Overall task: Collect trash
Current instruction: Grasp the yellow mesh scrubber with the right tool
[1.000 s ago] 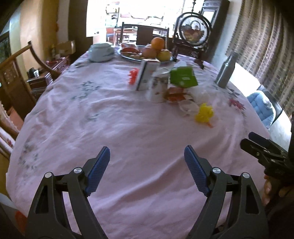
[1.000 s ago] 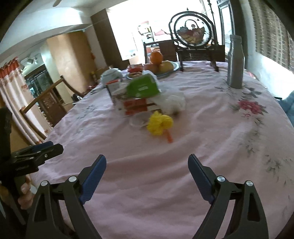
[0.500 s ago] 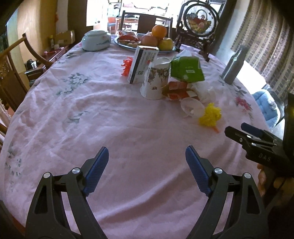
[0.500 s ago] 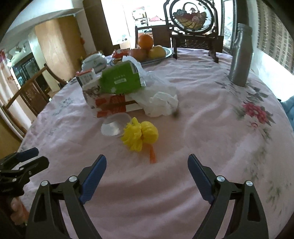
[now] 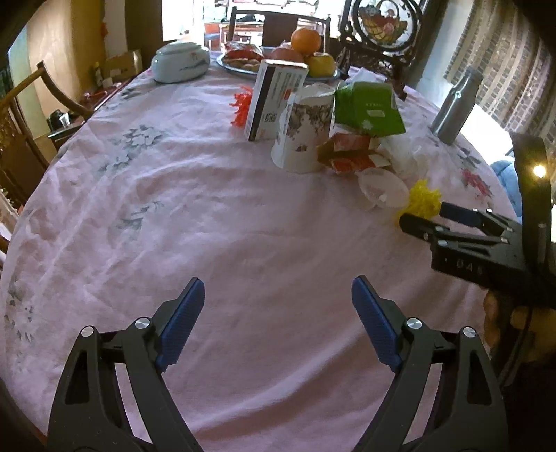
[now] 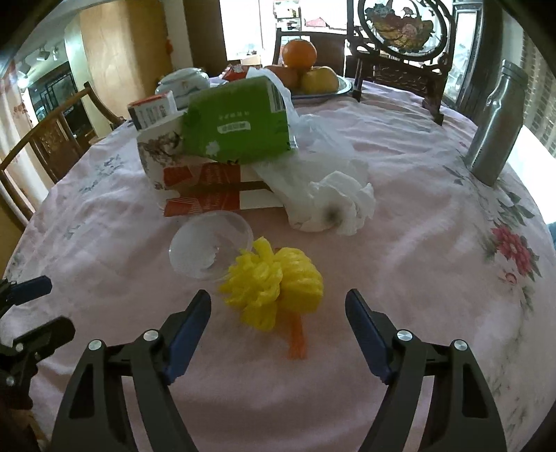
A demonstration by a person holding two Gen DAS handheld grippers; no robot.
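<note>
A heap of trash lies mid-table on the pink cloth. It holds a green packet point(image 6: 236, 121), a red-and-white carton point(image 6: 208, 194), a floral paper cup point(image 5: 305, 132), a white box point(image 5: 274, 97), a clear bag point(image 6: 312, 139) and a crumpled tissue point(image 6: 337, 205). Nearer lie a clear plastic lid point(image 6: 208, 250) and a yellow net wad point(image 6: 274, 281) with an orange tail. My right gripper point(image 6: 278, 300) hangs over the wad; its jaws are closing, the wad just ahead of the pads and untouched. My left gripper point(image 5: 277, 283) is open over bare cloth, with nothing in it.
A fruit plate point(image 5: 243, 67), a lidded ceramic bowl point(image 5: 180, 62) and a framed ornament point(image 6: 399, 24) stand at the far side. A steel bottle point(image 6: 497, 125) stands at the right. An orange scrap point(image 5: 241, 104) lies beside the box. Wooden chairs ring the table.
My right gripper has come forward and down to the yellow net wad, and its jaws have narrowed a little. My left gripper has edged toward the heap, still open.
</note>
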